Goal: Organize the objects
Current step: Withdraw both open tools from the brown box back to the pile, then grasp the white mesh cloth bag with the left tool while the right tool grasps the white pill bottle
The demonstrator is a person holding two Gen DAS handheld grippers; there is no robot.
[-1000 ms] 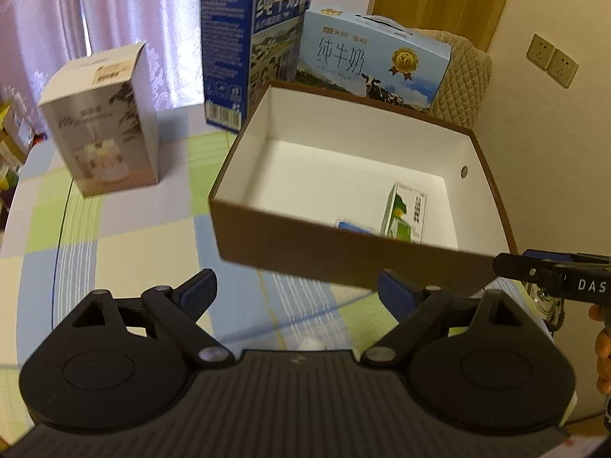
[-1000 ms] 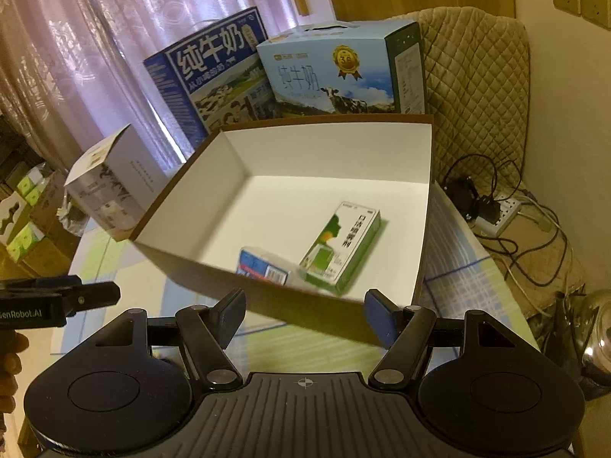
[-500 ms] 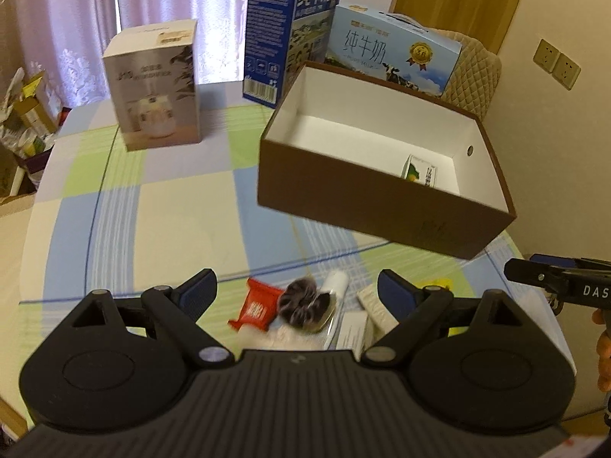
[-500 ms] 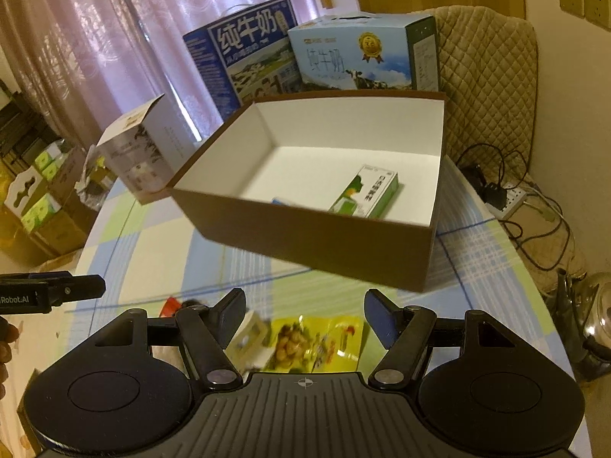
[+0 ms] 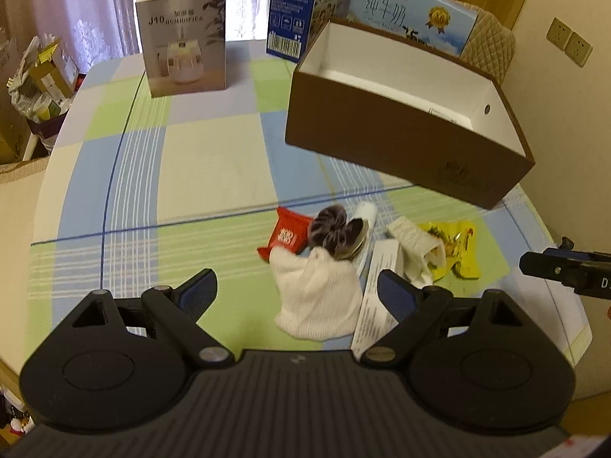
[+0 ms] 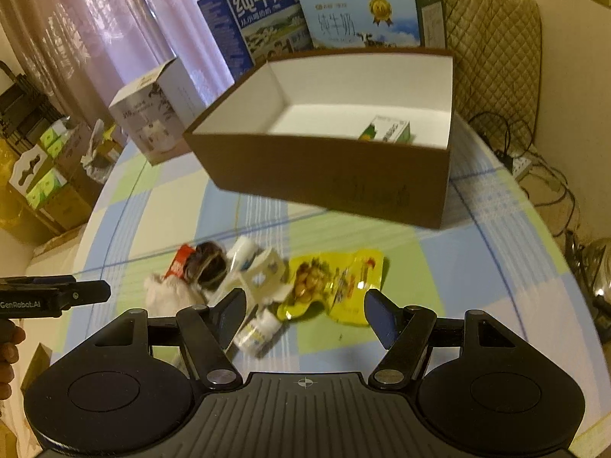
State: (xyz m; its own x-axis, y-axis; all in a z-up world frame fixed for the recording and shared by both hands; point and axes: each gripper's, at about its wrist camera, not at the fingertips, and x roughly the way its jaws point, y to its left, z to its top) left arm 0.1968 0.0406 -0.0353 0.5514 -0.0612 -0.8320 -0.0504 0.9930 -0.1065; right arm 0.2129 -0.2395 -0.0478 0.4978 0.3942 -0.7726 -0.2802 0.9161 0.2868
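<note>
Green carton (image 6: 387, 132) visible rightside only.

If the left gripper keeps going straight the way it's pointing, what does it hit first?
Most likely the white sock, which lies between the open fingers of the left gripper on the table; depth is hard to judge here.

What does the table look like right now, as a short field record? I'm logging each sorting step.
surface: table with checked cloth
container: brown box, open top, white inside
in box: green carton
loose pile: red packet, white sock, dark scrunchie, yellow snack bag, small bottle, all in front of the box
behind box: two milk cartons, humidifier box
left gripper: open, empty, above the sock
right gripper: open, empty, above the snack bag
</note>
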